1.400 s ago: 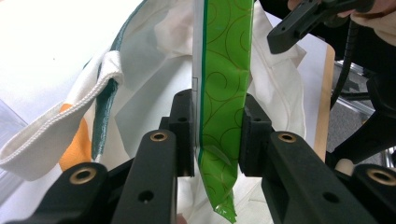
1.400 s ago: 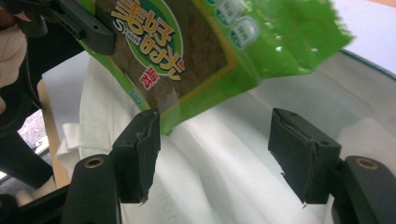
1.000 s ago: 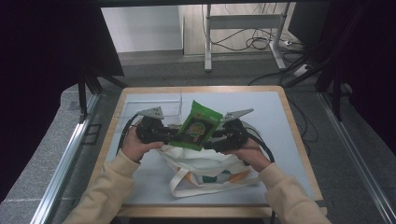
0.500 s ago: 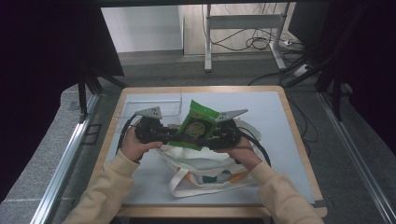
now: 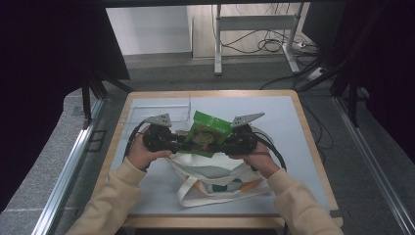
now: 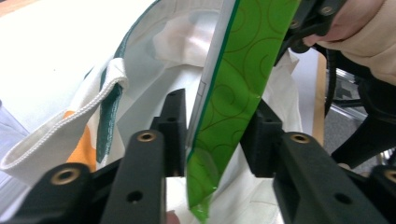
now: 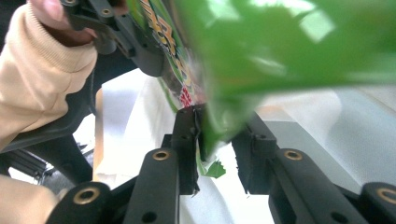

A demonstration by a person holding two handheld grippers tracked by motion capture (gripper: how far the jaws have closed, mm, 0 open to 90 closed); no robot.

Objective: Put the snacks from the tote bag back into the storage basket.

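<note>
A green snack bag (image 5: 207,133) is held up between the two tongs over the middle of the bench (image 5: 303,127), just above a white cloth tote (image 5: 215,178) that lies toward the near edge. In the high view the left tongs (image 5: 182,142) come at the bag from its left and the right tongs (image 5: 222,143) from its right, each gripped in a hand with a cream sleeve (image 5: 115,196). In the left gripper view the bag (image 6: 233,93) passes between the left tongs (image 6: 215,135): its white-backed edge lies against one pad, while a gap shows at the other, so they stand spread around it, their jaws having just been opening. The green foil there carries a pattern of thin swirls. In the right gripper view the right tongs (image 7: 215,144) have just been closing and pinch the bag's lower corner (image 7: 219,135), the crinkled foil squeezed against one pad and a small green tip sticking out below. Farther up that view the bag's printed face shows yellow and red lettering, too slanted and blurred to read. The tote (image 6: 70,135) has a green and orange print and a white woven strap; no writing on it can be made out. A clear plastic box (image 5: 161,110) sits near the far left corner of the bench.
</note>
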